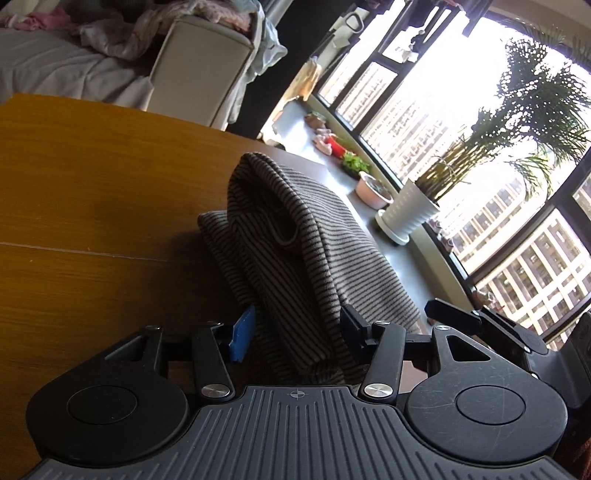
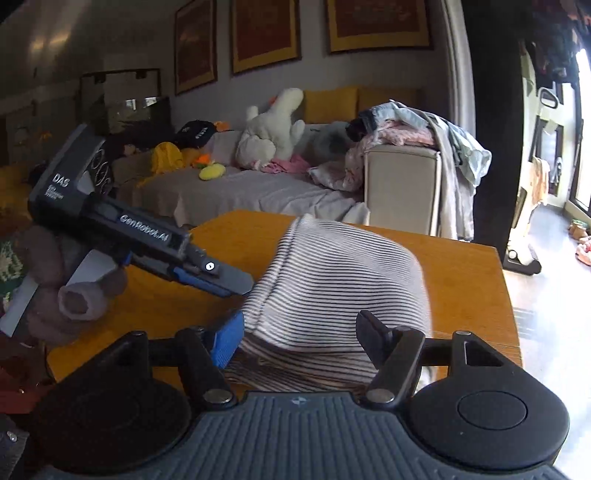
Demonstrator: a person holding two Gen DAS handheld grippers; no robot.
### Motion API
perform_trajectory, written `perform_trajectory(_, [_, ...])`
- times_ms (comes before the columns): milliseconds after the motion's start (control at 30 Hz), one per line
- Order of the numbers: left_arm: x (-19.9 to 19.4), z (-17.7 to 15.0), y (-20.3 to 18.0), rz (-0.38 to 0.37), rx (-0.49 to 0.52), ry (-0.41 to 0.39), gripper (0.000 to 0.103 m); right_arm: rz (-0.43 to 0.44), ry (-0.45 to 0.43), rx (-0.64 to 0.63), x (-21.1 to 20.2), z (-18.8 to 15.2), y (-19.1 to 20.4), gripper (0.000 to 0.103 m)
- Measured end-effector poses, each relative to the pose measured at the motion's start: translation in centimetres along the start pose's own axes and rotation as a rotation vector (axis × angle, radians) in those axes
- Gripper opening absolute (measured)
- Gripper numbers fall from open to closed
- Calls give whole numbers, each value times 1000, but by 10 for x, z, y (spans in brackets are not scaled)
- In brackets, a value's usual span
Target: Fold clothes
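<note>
striped garment [image 2: 332, 280] | left gripper [image 2: 236, 282] labelled "GenRobot.AI", "DAS"

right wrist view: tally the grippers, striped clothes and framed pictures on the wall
grippers: 2, right gripper and left gripper
striped garment: 1
framed pictures: 3, at
total: 6

Potted palm [image 1: 410, 210], plush toy [image 2: 273, 125]

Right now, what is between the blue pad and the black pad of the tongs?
In the left wrist view, the folded grey striped knit cloth fills the gap between the left tongs' pads; nothing else shows there.
</note>
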State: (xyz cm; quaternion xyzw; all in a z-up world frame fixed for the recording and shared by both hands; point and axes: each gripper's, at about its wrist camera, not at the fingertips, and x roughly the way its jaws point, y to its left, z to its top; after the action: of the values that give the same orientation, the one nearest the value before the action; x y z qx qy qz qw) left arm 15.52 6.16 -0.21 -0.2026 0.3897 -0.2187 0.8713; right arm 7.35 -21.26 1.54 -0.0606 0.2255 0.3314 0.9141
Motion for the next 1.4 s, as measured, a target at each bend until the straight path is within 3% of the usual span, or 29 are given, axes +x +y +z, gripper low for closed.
perform_trajectory(100, [-8,-3,5,9,-13,-10,46,-27,21,-95,18,-7,22,68])
perform_trajectory(133, [-10,-4,7,11,-17,-14,42,-51,26,-133,25,-9,26,61])
perform_trajectory(167, [-11,-5,9,8,-22,-11,40,-73,27,-166,30,-10,29,51])
perform_trajectory(200, [-10,-6,10,-2,-27,-3,38,-86,30,-179,33,-9,29,27])
perform_trajectory(233, [-8,-7,11,-13,-31,3,35,-67,22,-145,31,-4,24,16])
perform_trajectory(267, [-7,-7,12,-23,-34,7,33,-35,1,-78,25,3,16,12])
perform_trajectory(400, [6,-6,11,-102,-51,32,29,122,-127,205,-7,38,-20,11])
perform_trajectory(533, [24,-10,2,-122,-33,53,32,308,-117,422,2,47,-44,11])
perform_trajectory(767, [21,-14,7,-143,-27,57,39,312,19,590,45,7,-59,11])
perform_trajectory(900, [7,-11,17,-123,-31,47,42,280,70,533,48,-6,-49,12])
perform_trajectory(1033, [-15,8,26,-79,-61,-28,42,200,110,363,56,-12,-19,12])
perform_trajectory(1167, [-25,32,6,-78,-2,-81,42,133,110,188,61,-6,13,12])
perform_trajectory(1267, [-7,42,-13,-3,64,-53,42,85,108,74,64,-4,35,12])
perform_trajectory(1400, [21,46,-23,85,106,-1,40,80,82,41,53,1,36,16])
